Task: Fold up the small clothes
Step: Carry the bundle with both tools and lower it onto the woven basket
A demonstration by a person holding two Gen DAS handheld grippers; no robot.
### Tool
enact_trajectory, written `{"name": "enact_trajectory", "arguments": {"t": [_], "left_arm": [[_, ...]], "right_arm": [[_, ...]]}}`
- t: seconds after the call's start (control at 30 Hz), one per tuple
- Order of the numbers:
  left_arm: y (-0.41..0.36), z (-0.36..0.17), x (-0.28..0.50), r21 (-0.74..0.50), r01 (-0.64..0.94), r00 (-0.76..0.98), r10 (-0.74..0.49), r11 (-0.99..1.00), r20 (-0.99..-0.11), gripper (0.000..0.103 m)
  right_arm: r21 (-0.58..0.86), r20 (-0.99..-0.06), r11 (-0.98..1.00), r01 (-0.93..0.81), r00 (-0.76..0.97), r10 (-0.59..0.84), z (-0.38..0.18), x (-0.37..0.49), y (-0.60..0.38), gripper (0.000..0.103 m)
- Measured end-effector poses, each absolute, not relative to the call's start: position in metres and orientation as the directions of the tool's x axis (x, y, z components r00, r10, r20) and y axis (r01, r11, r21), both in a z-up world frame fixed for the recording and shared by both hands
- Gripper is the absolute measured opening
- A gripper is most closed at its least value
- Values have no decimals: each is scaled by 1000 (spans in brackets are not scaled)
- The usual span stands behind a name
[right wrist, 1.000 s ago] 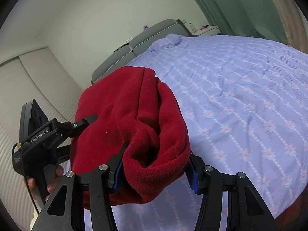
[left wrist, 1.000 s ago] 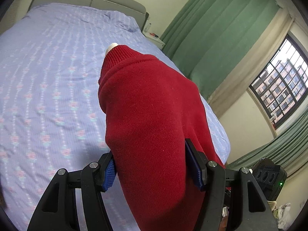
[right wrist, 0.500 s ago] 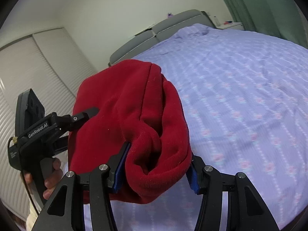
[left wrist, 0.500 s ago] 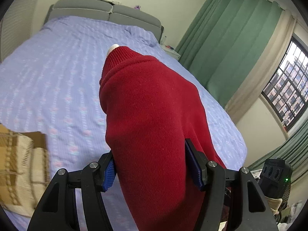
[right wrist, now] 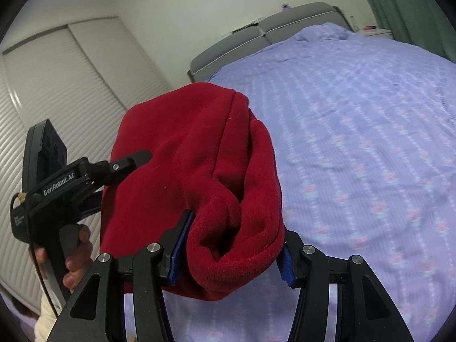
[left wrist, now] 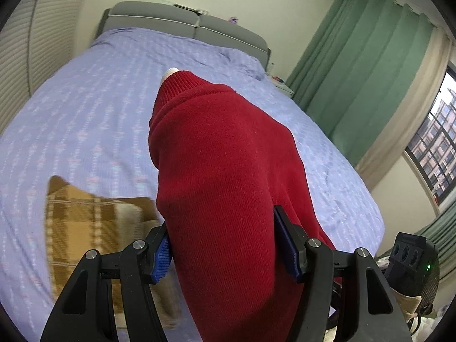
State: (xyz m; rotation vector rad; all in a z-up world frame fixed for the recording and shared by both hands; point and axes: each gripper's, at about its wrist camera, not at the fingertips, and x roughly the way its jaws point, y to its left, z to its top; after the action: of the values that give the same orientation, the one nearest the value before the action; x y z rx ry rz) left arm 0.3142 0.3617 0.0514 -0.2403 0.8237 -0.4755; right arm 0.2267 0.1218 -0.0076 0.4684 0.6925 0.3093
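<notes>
Two grippers clamp one folded red knit sweater (left wrist: 225, 176) above a lilac floral bedspread (left wrist: 94, 119). Left gripper (left wrist: 225, 252): jaws half-spread, pads pressing ribbed cloth that blocks the centre; a tan plaid blanket (left wrist: 85, 228) lies at 8 o'clock. Right gripper (right wrist: 230, 252): jaws likewise gripping a rolled fleecy edge; only this view shows a hand (right wrist: 75, 259) at 8 o'clock.

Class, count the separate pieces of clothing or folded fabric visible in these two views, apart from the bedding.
2. The red knitted sweater is held above the bed by both grippers; the tan checked folded cloth lies on the lilac bedspread, lower left. Others may be hidden behind the sweater.
</notes>
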Motion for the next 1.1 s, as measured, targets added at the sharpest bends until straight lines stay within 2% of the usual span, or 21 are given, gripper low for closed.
{"name": "enact_trajectory", "arguments": {"t": [0.3,0.77,1.1], "left_arm": [[430,39,320,-410,243,599,-468,879,-650,63],[488,1,321,-405,188,591,-432,895,-681,63],[503,-11,328,-362,234,546,-430,902,-719,63]], "right_arm": [[500,-552,850,-164,697,459,-13,240,190,53],[482,-600,855,-191,639,480,-37,259,255,53],[464,-618,860,-214,617,487,-51,265,272,53]]}}
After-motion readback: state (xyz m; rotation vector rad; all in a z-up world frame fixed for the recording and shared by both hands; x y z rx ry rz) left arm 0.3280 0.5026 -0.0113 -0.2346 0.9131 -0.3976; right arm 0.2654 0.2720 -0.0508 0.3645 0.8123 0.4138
